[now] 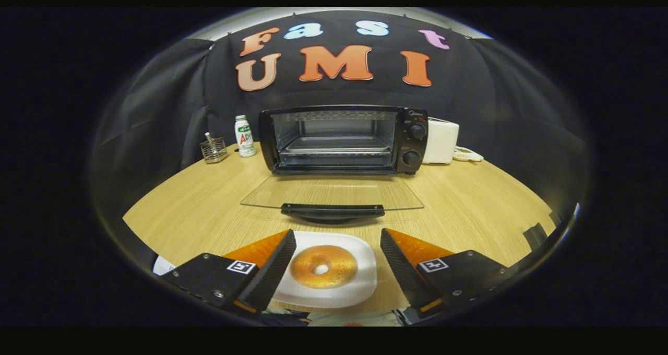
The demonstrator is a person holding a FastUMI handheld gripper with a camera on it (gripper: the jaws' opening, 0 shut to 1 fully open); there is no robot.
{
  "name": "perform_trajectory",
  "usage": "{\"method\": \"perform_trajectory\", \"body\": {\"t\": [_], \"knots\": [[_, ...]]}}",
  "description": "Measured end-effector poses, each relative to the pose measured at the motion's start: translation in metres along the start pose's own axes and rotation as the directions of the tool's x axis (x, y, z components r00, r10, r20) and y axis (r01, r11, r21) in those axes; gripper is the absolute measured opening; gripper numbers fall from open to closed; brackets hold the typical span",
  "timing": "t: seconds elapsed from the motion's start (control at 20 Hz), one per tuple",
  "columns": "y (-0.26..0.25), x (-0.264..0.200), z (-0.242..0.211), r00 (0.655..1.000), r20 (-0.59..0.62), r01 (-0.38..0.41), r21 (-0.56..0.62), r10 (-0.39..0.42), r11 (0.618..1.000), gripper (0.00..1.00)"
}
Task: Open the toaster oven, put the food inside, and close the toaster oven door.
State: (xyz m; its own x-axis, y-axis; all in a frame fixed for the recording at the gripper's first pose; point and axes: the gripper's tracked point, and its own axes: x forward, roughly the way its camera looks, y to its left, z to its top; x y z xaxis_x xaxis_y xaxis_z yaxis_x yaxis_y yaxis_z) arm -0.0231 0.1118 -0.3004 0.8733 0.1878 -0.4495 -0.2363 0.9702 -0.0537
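A black toaster oven stands at the back of the wooden table, its glass door folded down flat with the black handle nearest me. Inside, a wire rack shows. A golden-brown bagel lies on a white plate close in front of the door handle. My gripper is open, its two fingers spread wide to either side of the plate; the bagel sits between them, untouched.
Left of the oven stand a white bottle with a green label and a small wire basket. A white appliance sits against the oven's right side, with a small pale object beside it. The table's edge curves round on both sides.
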Motion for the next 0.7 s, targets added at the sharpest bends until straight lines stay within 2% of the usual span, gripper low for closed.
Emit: {"method": "perform_trajectory", "body": {"t": [0.45, 0.55, 0.65, 0.7], "knots": [[0.005, 0.011, -0.039, 0.995, -0.1, 0.009, 0.001, -0.009, 1.0, 0.98], [0.004, 0.012, -0.038, 0.995, -0.097, 0.016, -0.007, -0.017, 1.0, 0.94], [0.006, 0.01, -0.036, 0.995, -0.103, -0.001, 0.01, 0.002, 1.0, 0.84], [0.007, 0.01, -0.032, 0.995, -0.099, -0.007, 0.025, 0.01, 1.0, 0.82]]}}
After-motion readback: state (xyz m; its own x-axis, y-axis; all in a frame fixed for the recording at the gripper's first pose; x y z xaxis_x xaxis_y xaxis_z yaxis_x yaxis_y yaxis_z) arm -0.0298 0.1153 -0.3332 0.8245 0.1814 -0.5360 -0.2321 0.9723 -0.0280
